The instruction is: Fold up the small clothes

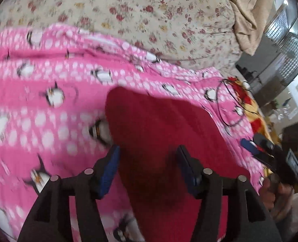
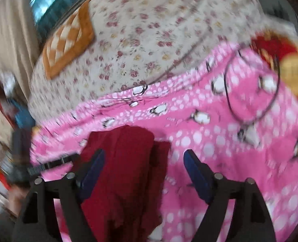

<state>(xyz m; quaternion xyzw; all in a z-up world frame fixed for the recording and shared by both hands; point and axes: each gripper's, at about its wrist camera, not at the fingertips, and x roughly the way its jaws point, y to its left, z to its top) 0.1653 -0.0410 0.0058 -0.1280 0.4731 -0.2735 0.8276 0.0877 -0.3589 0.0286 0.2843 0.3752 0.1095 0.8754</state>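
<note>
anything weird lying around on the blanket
A loose black cord loops across the pink blanket, right of the red cloth. It could snag during folding. Otherwise nothing stands out.

Blurry all over. Red cloth (image 1: 159, 125) cut off at the bottom edge, partly hidden behind black gripper arms. Things at the far right (image 1: 286, 109) too small to tell.

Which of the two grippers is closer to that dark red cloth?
Left, narrowly. The left gripper hangs open with the red garment filling the gap between its fingers. The right gripper, also open, has it toward its left finger.
</note>
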